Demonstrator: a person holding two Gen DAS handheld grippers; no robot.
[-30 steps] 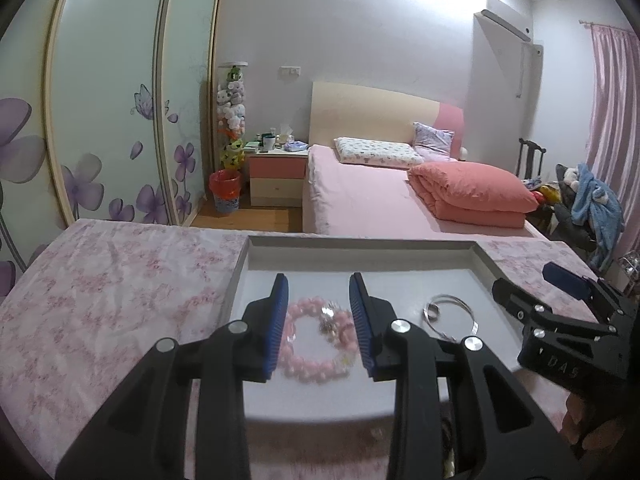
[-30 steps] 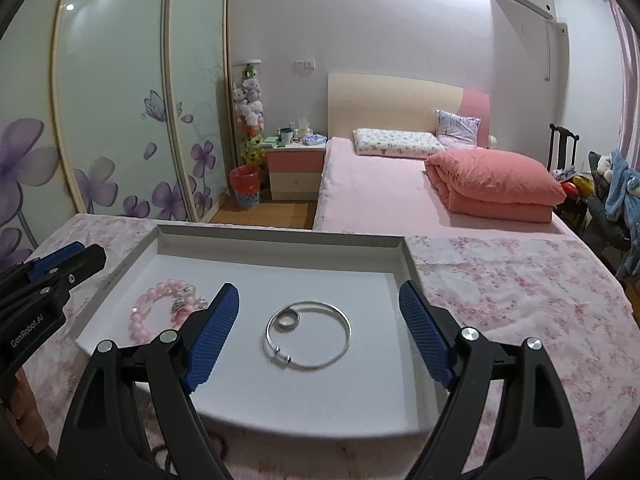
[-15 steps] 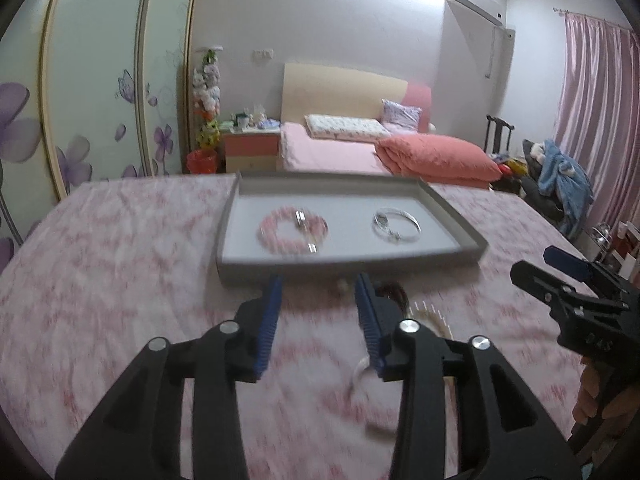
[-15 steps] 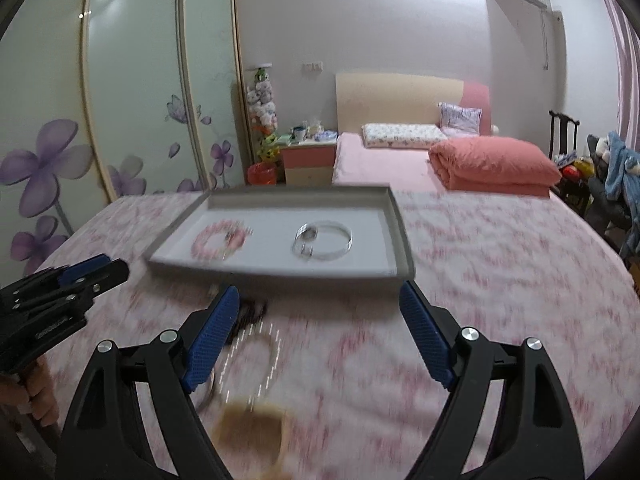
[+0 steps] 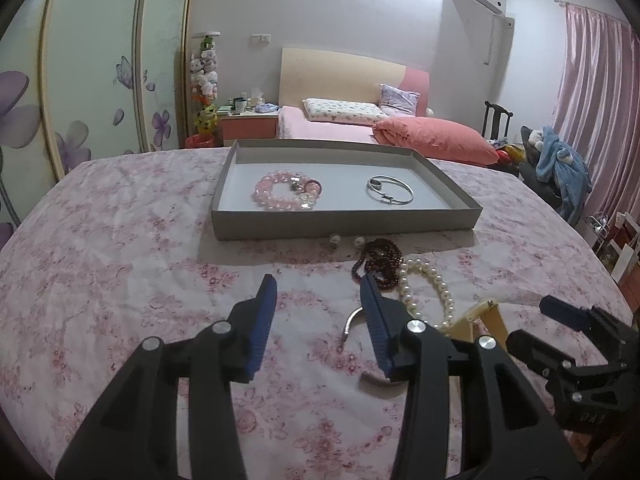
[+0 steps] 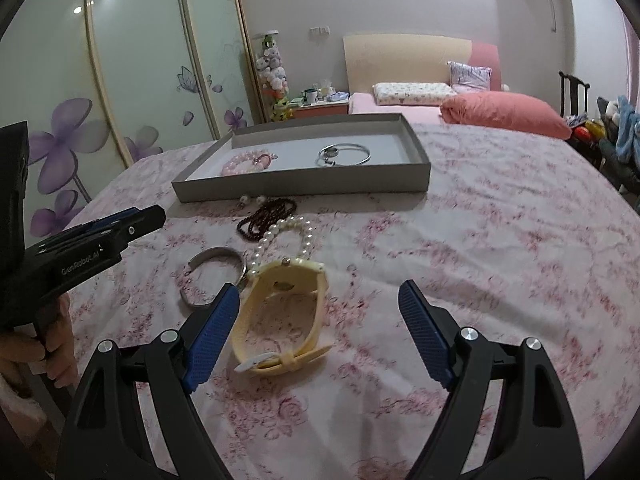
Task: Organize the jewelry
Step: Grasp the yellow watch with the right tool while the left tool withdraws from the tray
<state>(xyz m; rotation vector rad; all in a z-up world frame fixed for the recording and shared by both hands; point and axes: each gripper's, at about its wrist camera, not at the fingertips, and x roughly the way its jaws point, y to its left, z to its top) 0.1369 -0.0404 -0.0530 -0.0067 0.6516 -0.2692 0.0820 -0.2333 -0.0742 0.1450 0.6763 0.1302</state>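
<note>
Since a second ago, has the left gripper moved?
Yes. The left gripper has pulled back from over the grey tray, now hovering short of its near wall.

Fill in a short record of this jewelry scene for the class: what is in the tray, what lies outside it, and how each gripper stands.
tray: grey, shallow, on the floral cloth
in tray: pink bead bracelet, silver bangle
outside tray: dark bead string, pearl bracelet, open silver cuff, yellow watch
left gripper: open, jaws have just been opening, nothing between them
right gripper: open wide, the watch partly between the jaws, not pressed
</note>
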